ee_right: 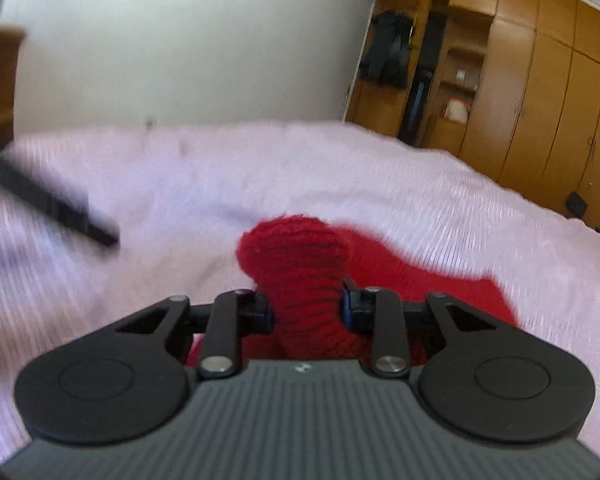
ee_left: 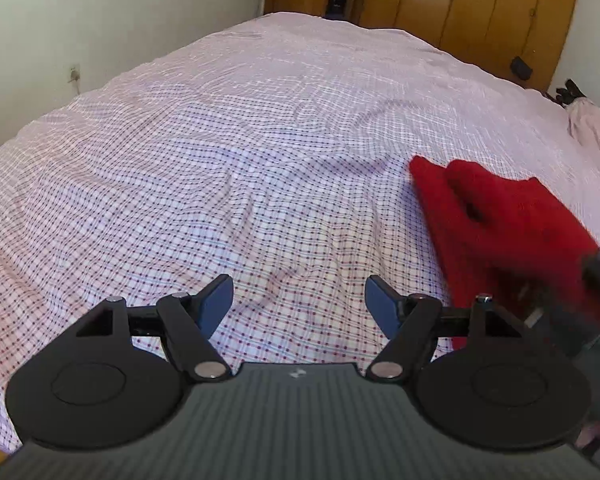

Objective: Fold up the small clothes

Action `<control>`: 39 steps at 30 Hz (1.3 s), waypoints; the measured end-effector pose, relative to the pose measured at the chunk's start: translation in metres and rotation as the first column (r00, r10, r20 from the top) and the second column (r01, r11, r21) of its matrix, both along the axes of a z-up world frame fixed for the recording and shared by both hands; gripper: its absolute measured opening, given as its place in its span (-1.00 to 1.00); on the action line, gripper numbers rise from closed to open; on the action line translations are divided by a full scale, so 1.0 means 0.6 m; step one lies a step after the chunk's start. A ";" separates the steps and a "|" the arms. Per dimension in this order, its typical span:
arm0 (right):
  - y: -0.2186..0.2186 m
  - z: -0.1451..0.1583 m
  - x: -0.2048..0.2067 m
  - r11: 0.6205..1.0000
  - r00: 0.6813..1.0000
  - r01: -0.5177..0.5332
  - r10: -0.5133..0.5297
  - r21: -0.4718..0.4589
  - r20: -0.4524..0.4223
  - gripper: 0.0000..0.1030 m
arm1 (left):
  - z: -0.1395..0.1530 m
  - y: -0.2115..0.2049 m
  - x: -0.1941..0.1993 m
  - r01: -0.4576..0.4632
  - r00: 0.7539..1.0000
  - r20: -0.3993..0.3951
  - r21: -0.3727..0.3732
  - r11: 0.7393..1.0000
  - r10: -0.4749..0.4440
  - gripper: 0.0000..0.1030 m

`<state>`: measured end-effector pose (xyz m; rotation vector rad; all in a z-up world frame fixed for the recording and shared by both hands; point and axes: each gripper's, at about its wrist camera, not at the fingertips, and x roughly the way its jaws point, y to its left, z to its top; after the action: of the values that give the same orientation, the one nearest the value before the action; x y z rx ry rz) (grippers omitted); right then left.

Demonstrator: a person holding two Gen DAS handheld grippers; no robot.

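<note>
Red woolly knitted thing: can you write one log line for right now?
item: red ribbed knitted garment | right gripper: shut on it | left gripper: open, empty | surface: pink checked bedsheet

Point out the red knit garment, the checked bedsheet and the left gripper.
red knit garment (ee_right: pixel 300 276): right wrist view, bunched ribbed part between the jaws.
checked bedsheet (ee_left: pixel 228 160): left wrist view, bare wrinkled middle.
left gripper (ee_left: pixel 299 300): left wrist view, midway between fingertips.

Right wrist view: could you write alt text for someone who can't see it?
A handheld two-finger gripper is clamped on a bunched fold of a red knitted garment, the rest of which trails onto a bed with a pink checked cover. Behind stand a white wall and wooden wardrobes.
</note>
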<state>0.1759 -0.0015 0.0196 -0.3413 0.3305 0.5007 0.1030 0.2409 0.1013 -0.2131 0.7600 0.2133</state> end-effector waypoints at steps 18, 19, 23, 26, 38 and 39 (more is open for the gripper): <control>-0.209 0.067 -0.104 0.817 0.978 0.186 -0.098 0.546 -0.185 0.23 | 0.074 -0.158 0.127 0.213 0.975 0.077 -0.067 0.975 -0.208 0.50; -0.223 0.068 -0.098 0.805 0.974 0.208 -0.121 0.556 -0.190 0.24 | 0.067 -0.170 0.145 0.205 0.978 0.054 -0.062 0.977 -0.202 0.50; -0.281 0.052 -0.062 0.773 0.943 0.326 -0.229 0.544 -0.241 0.31 | 0.043 -0.200 0.196 0.205 0.978 -0.012 -0.093 0.974 -0.207 0.50; -0.315 0.020 -0.021 0.721 0.911 0.400 -0.247 0.566 -0.330 0.31 | 0.020 -0.204 0.215 0.195 0.978 -0.043 -0.130 0.972 -0.202 0.50; -0.326 -0.065 0.112 0.495 0.814 0.483 0.050 0.722 -0.579 0.32 | 0.048 -0.156 0.148 0.249 0.950 0.231 -0.149 0.957 -0.211 -0.66; -0.304 -0.053 0.106 0.543 0.837 0.450 0.020 0.709 -0.546 0.32 | 0.047 -0.153 0.144 0.231 0.955 0.217 -0.122 0.965 -0.201 -0.66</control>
<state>0.2398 -0.1841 -0.0120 0.7899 0.5974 0.4268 0.1892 0.1493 0.1292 -0.2843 0.5906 -0.0730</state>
